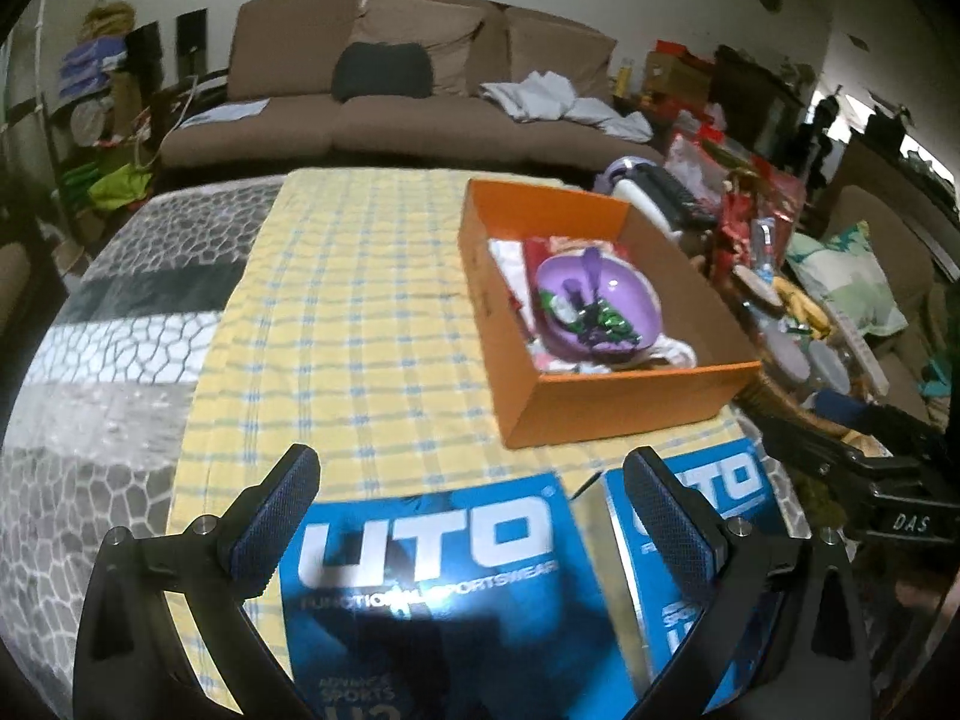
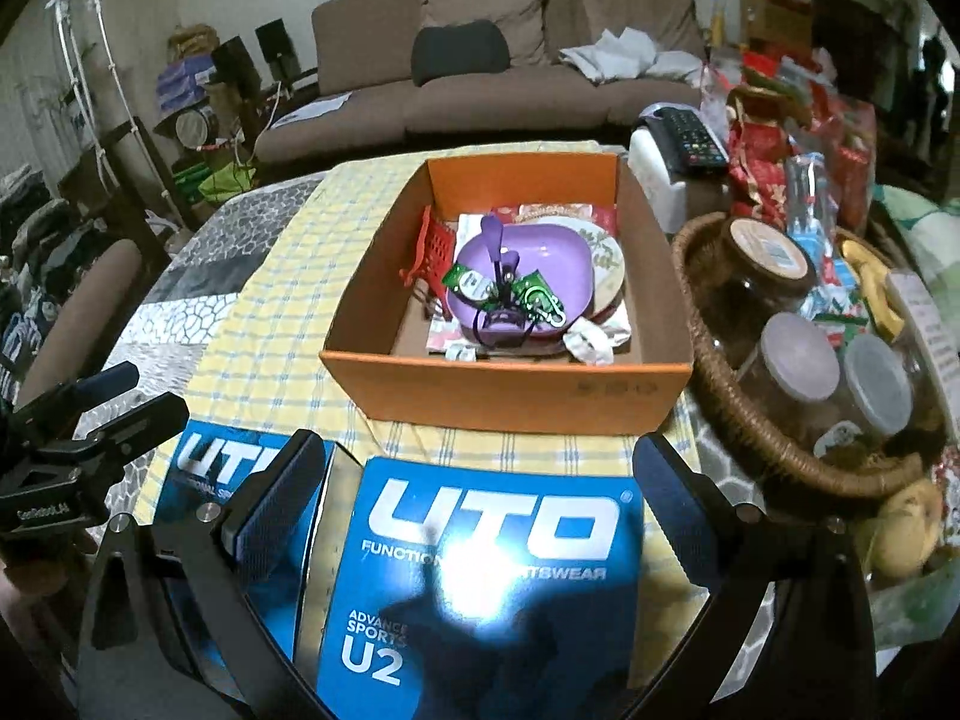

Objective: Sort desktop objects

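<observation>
Yellow checked cloth (image 2: 288,324): two blue UTO packets (image 2: 480,570) long axis toward orange box (image 2: 510,384); both hand-held grippers wide, empty.

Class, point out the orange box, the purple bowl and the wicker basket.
orange box (image 2: 504,396): right wrist view, its near outer wall.
purple bowl (image 2: 540,252): right wrist view, bare inner side.
wicker basket (image 2: 720,396): right wrist view, woven near rim.

Two flat glossy blue cardboard packages at 6 o'clock, one (image 2: 486,576) reading "UTO FUNCTIONAL SPORTSWEAR / ADVANCE SPORTS U2", its neighbour (image 2: 240,480) showing "UTO"; black gripper body (image 1: 912,519) at 3 o'clock marked "DAS".
</observation>
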